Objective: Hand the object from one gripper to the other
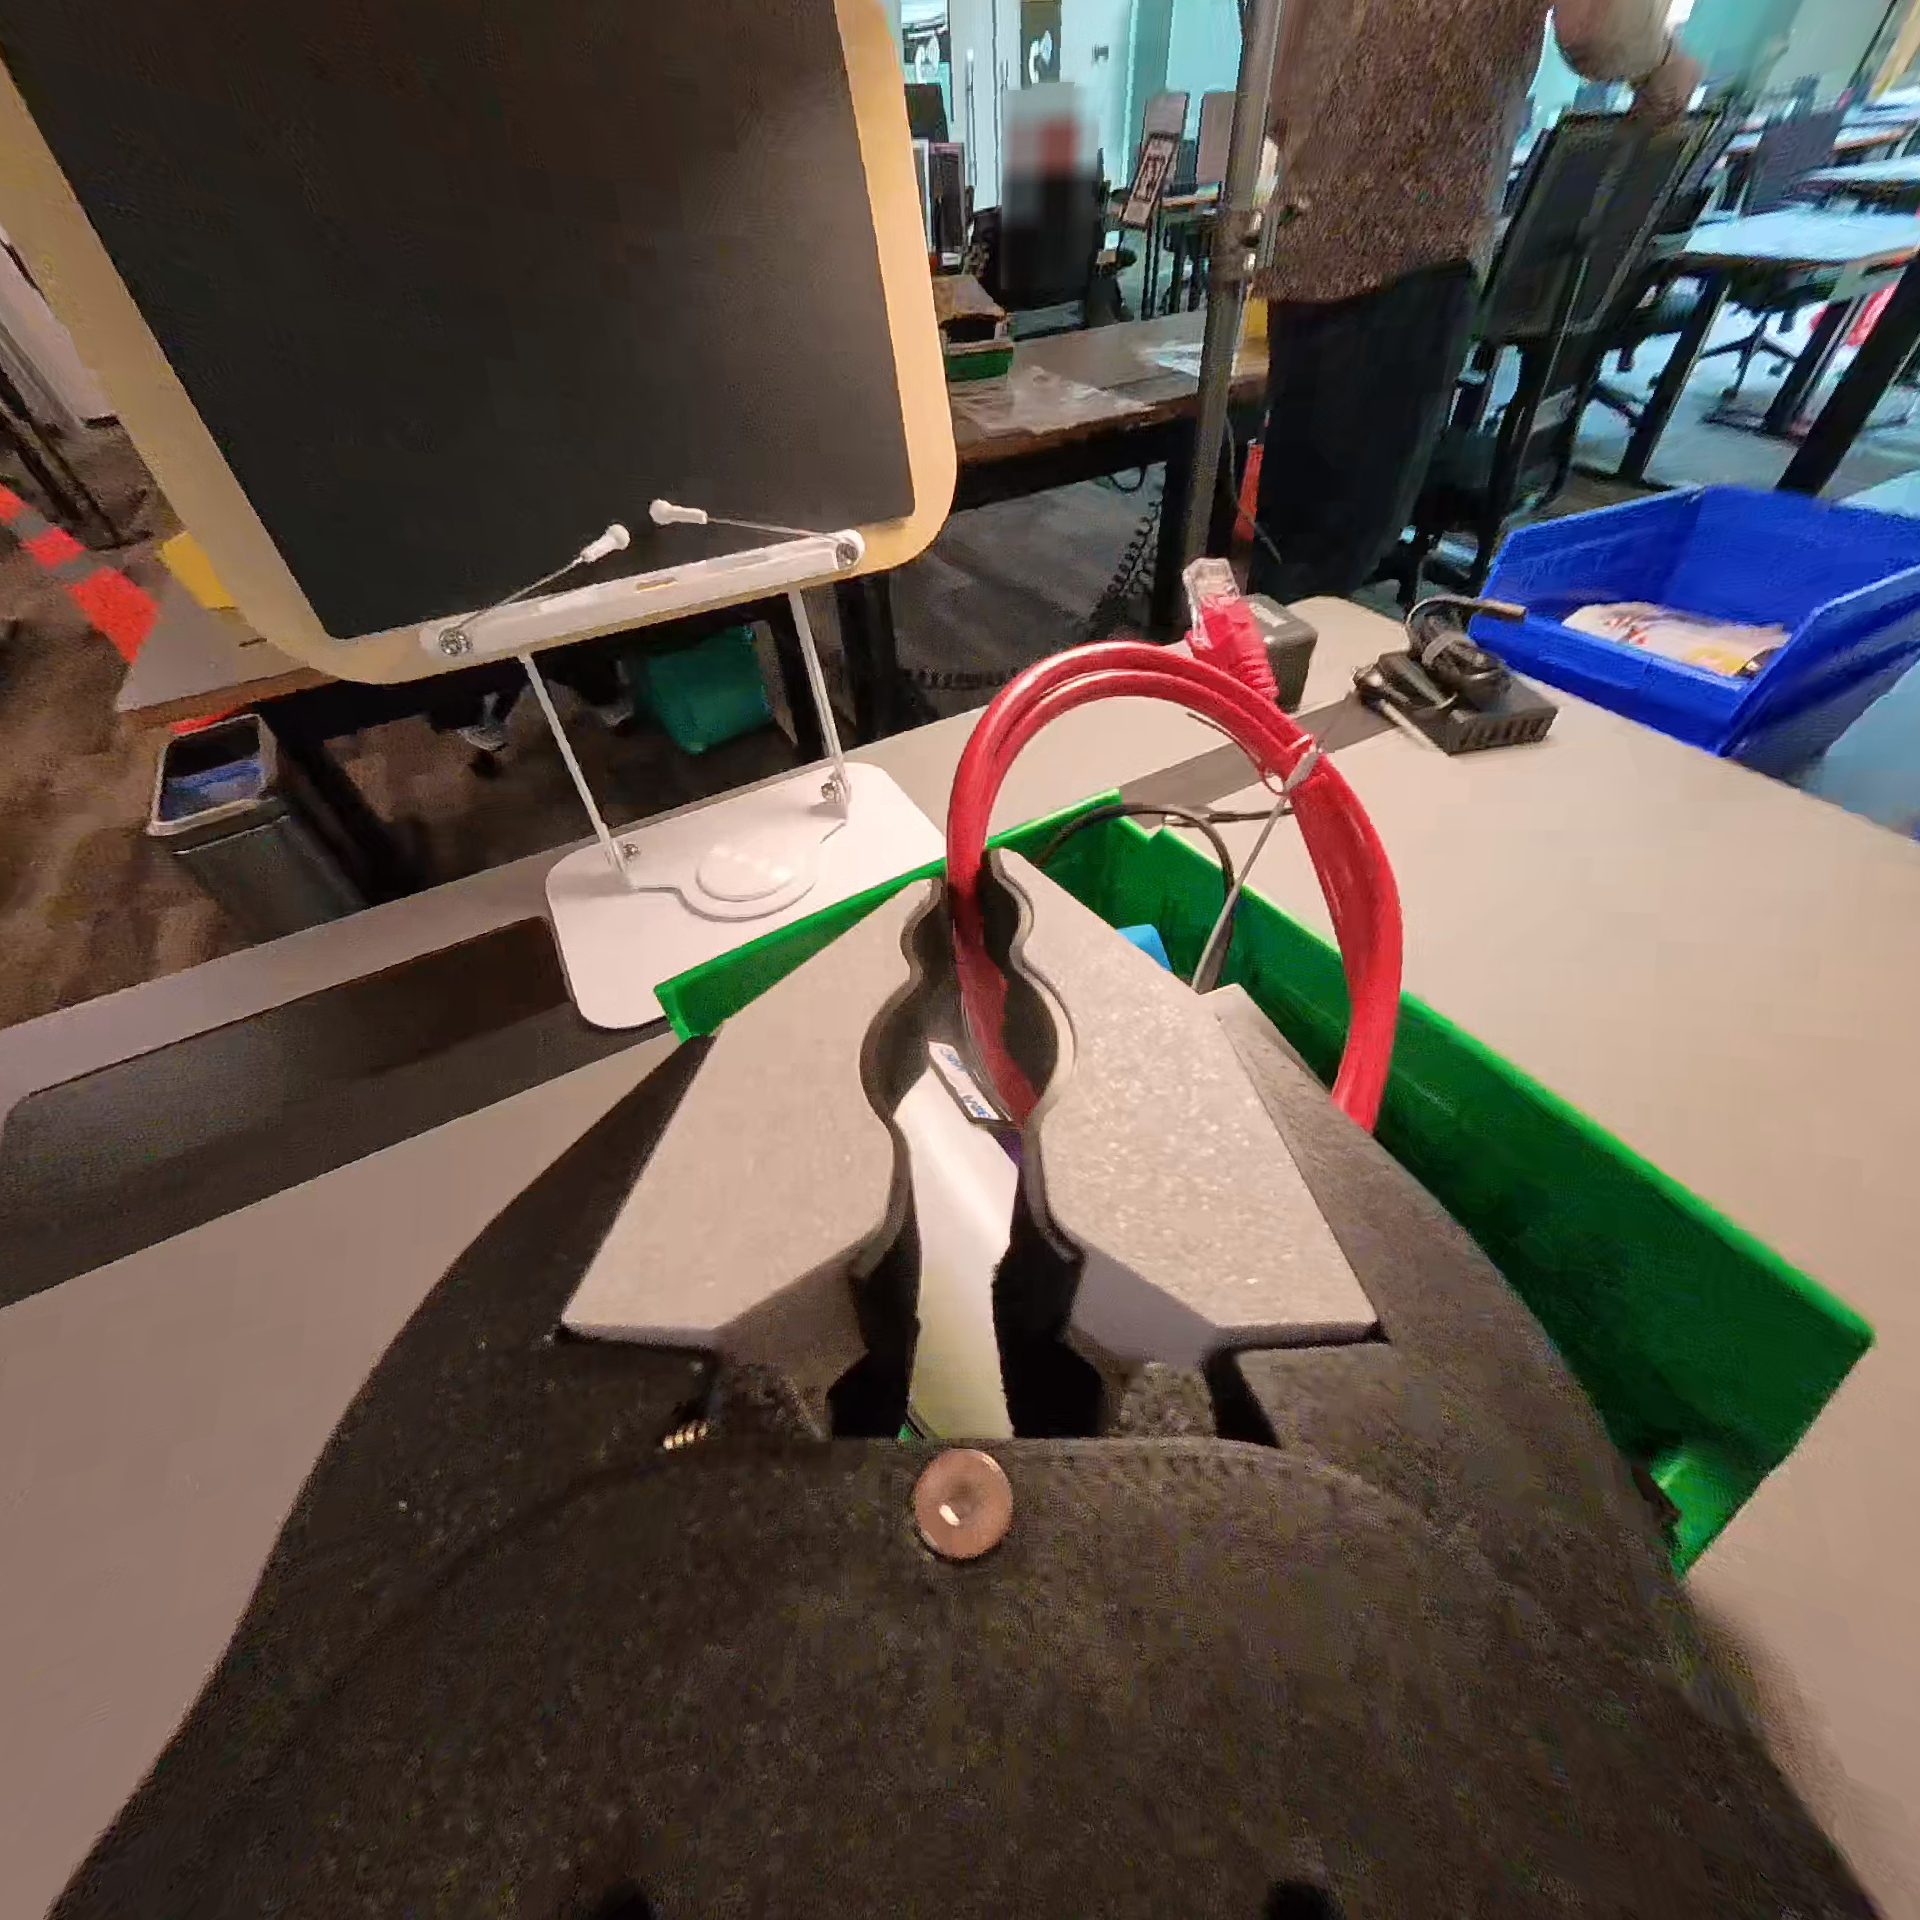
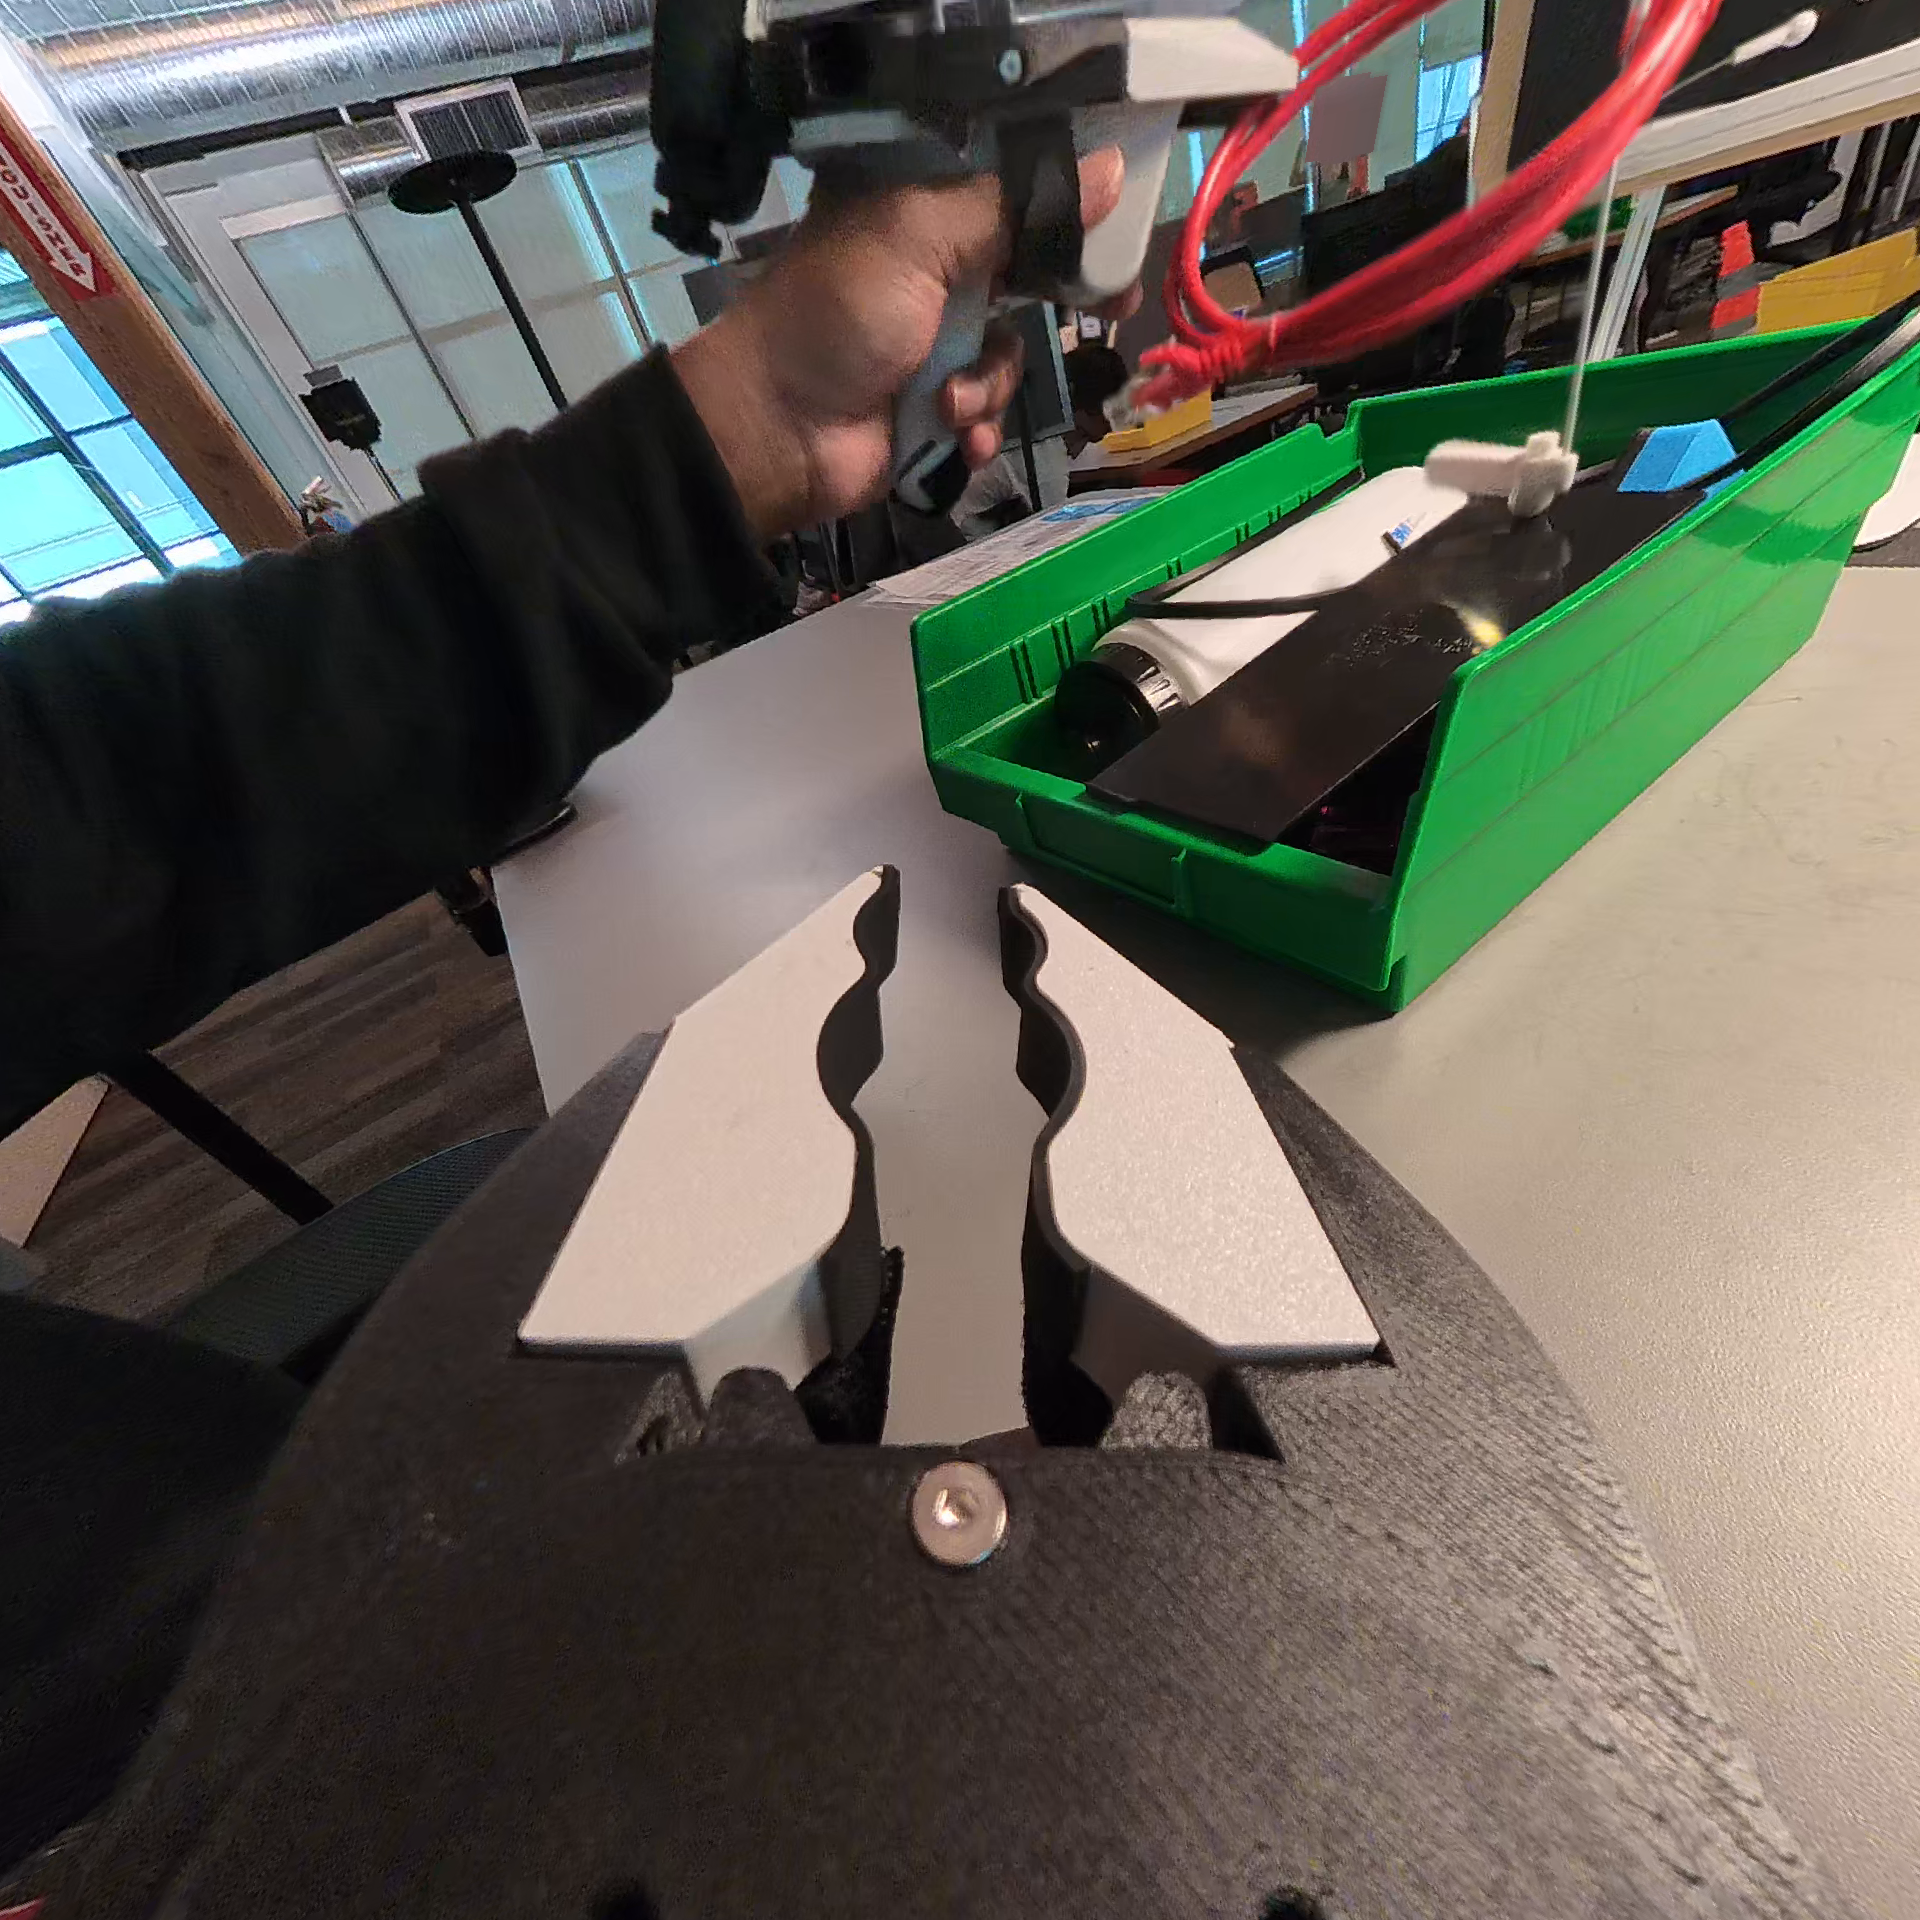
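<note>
Up front, the left gripper [image 1: 961,883] has its jaws pinched on the coiled red cable [image 1: 1361,894], which arches above the green bin [image 1: 1558,1195]; a clear plug [image 1: 1210,592] tops the coil. Lower down, the right gripper [image 2: 948,883] stands part open and empty over the desk [image 2: 1662,1143], near its left edge. That bin, farther along the desk, holds a white bottle [image 2: 1278,582], a black panel [image 2: 1299,696] and a blue block [image 2: 1673,457].
</note>
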